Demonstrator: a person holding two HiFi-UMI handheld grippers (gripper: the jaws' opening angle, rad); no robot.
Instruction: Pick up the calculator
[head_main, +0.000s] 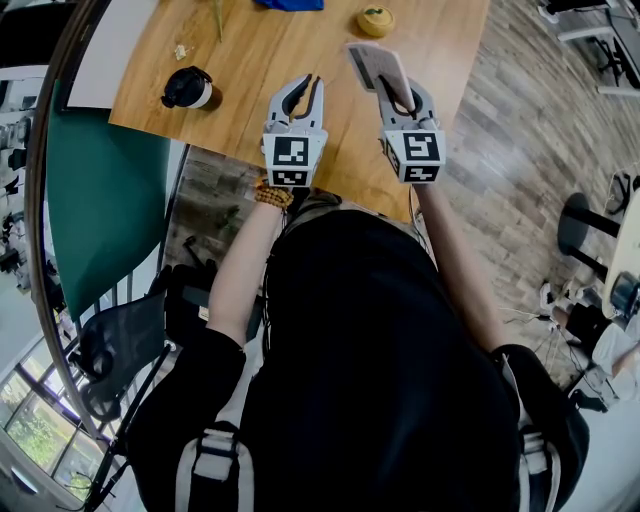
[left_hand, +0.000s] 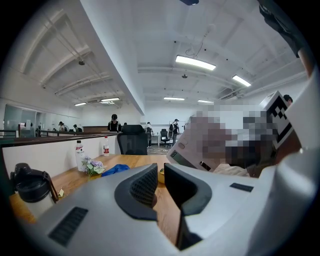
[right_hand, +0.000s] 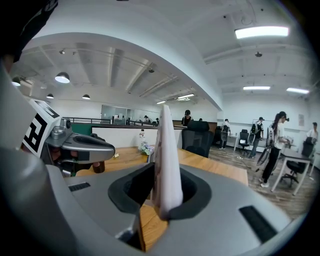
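The calculator (head_main: 378, 66), a flat pale slab with a grey face, is held up above the wooden table (head_main: 250, 70). My right gripper (head_main: 397, 96) is shut on its lower end. In the right gripper view it stands edge-on as a white blade (right_hand: 166, 160) between the pads of the right gripper (right_hand: 161, 202). The left gripper view shows the calculator (left_hand: 192, 148) slanting at the right, partly behind a mosaic patch. My left gripper (head_main: 304, 92) hovers just left of it, a narrow gap between its jaws and nothing in them; the left gripper (left_hand: 160, 184) shows bare table through that gap.
A black-and-white flask (head_main: 187, 88) stands near the table's left edge. A yellow round object (head_main: 375, 20) and a blue item (head_main: 290, 4) lie at the far side. A green panel (head_main: 100, 190) borders the table's left. Small flowers (left_hand: 93, 166) and a black chair (left_hand: 132, 142) sit beyond.
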